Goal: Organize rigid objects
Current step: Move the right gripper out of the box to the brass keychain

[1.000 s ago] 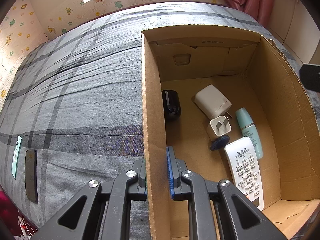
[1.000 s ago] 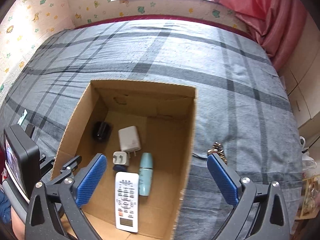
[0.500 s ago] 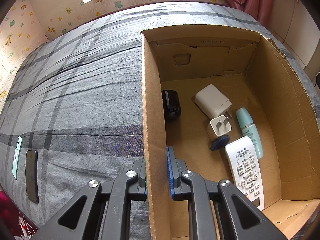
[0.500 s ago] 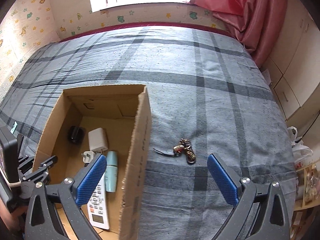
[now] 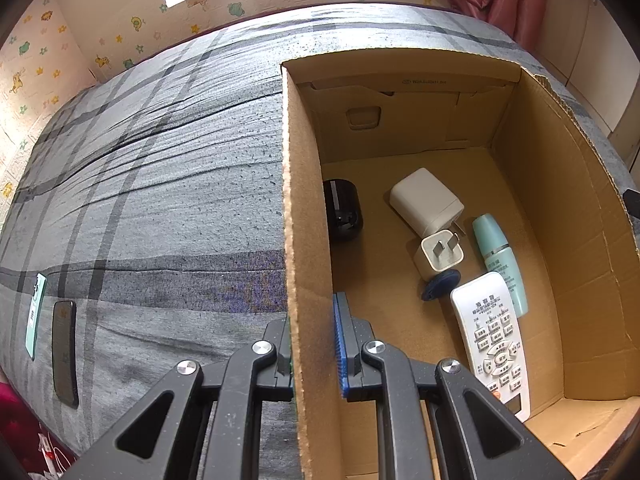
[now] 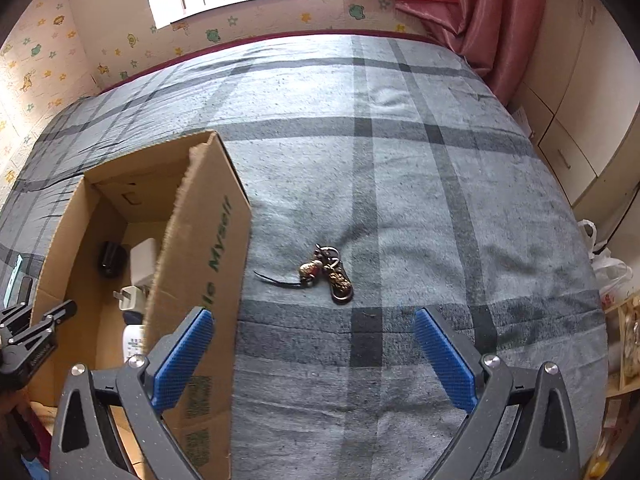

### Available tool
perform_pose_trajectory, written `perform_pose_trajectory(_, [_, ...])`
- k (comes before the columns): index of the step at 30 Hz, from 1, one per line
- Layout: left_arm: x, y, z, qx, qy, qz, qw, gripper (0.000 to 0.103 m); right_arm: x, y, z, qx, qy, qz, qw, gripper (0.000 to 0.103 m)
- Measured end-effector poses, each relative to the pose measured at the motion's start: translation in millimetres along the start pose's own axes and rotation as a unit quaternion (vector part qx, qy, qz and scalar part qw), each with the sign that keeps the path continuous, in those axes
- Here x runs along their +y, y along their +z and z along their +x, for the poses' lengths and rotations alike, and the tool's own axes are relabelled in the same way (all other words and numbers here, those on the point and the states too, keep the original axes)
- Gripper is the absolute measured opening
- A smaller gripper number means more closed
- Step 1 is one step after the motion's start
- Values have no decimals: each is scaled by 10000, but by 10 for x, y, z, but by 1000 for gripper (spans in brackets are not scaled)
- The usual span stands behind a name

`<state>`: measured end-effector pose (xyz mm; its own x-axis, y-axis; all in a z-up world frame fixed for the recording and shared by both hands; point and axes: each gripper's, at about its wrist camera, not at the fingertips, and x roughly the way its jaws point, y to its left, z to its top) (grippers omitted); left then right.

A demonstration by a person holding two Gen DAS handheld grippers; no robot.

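Note:
A cardboard box (image 5: 304, 208) stands on the grey plaid bed; it also shows in the right wrist view (image 6: 204, 264). My left gripper (image 5: 314, 344) is shut on the box's left wall. Inside lie a black round object (image 5: 342, 210), a large white charger (image 5: 426, 202), a small white plug (image 5: 440, 254), a blue disc (image 5: 440, 284), a teal bottle (image 5: 500, 260) and a white remote (image 5: 494, 336). My right gripper (image 6: 314, 354) is open and empty, above the bed. A brass keychain (image 6: 326, 272) lies on the blanket just ahead of it, right of the box.
Two phones, a mint one (image 5: 35, 316) and a black one (image 5: 64, 352), lie at the bed's left edge. White cabinets (image 6: 576, 128) and a pink curtain (image 6: 472, 8) stand to the right. A plastic bag (image 6: 608, 268) sits beside the bed.
My right gripper has swung right, off the box and over the blanket, bringing the keychain into view and nearer. My left gripper stays clamped on the box wall.

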<state>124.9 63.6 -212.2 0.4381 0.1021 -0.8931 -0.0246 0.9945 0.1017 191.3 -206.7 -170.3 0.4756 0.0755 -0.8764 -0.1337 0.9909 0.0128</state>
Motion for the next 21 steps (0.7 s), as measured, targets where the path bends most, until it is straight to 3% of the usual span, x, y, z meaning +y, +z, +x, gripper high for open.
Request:
perform_pose_trajectory(8, [-6, -1, -12, -7, 5, 8, 10000, 15, -220, 15, 230, 173, 0, 167, 9997, 103])
perform_pose_trajectory(21, [-8, -3, -7, -7, -4, 2, 10000, 15, -253, 131, 758, 460, -44, -133, 9988, 103])
